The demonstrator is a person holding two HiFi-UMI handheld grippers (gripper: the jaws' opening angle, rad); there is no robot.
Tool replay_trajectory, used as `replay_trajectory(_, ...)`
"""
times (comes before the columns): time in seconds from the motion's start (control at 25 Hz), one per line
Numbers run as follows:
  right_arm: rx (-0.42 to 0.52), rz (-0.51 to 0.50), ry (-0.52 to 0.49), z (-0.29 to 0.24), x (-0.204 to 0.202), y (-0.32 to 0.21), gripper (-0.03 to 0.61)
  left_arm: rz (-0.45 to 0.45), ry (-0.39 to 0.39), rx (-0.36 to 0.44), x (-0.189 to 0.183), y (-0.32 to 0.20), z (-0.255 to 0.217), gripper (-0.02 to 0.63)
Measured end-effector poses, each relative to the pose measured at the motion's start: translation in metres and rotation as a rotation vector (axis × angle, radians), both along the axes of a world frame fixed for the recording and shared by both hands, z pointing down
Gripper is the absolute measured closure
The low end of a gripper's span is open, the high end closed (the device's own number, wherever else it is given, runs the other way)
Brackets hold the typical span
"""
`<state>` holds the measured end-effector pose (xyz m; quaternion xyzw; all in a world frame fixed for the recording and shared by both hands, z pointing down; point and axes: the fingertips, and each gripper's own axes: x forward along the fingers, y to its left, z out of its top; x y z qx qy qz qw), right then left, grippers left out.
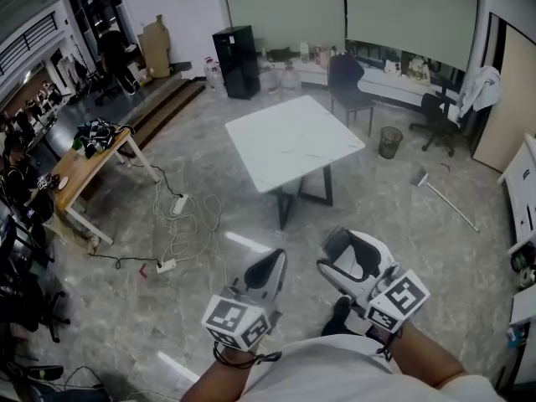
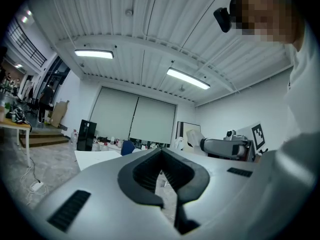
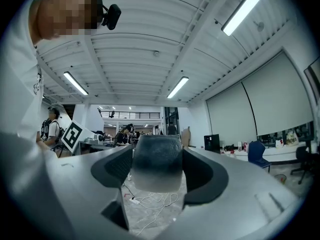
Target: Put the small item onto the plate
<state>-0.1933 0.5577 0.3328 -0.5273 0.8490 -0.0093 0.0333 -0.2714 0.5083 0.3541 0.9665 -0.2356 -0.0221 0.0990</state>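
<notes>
**A:** Where are we seeing the small item (image 3: 156, 163) right now?

**B:** We're seeing it wedged in the right hand-held gripper (image 3: 156, 151). Both jaws are pressing on its sides, so the gripper is only as wide open as the item. In the right gripper view the item is looking dark on top and paler lower down. We can't really tell what it is.

**A:** And the other one?

**B:** The left hand-held gripper (image 2: 161, 156) is carrying nothing. Its jaws are sitting together, tips touching.

**A:** How are we standing relative to the white table (image 1: 293, 136)?

**B:** We're standing well back from it. In the head view both hand-held grippers, left (image 1: 270, 268) and right (image 1: 337, 254), are hanging close to our body over the grey floor (image 1: 402, 199), so the item is up in the air and well apart from the table.

**A:** Anything else around?

**B:** Cables (image 1: 180, 224) are trailing across the floor off to the left, near a wooden table (image 1: 79, 170).
</notes>
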Motion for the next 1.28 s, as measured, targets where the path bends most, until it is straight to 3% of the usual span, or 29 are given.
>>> replay_trajectory(0.28,-0.004,-0.029,-0.033,0.003,0.049,-0.057,0.275,-0.023,-0.018,-0.023,0.045,-0.055,0.008,0.609)
replay_trajectory(1.04,-0.033,-0.173,-0.01,0.013,0.228,-0.206,0.275,-0.169,-0.005,-0.028,0.223,-0.21,0.012,0.609)
replay_trajectory(1.28,-0.04,-0.182,-0.016,0.018,0.258,-0.24,0.273,-0.172,-0.02,-0.04,0.253,-0.241,0.02,0.609)
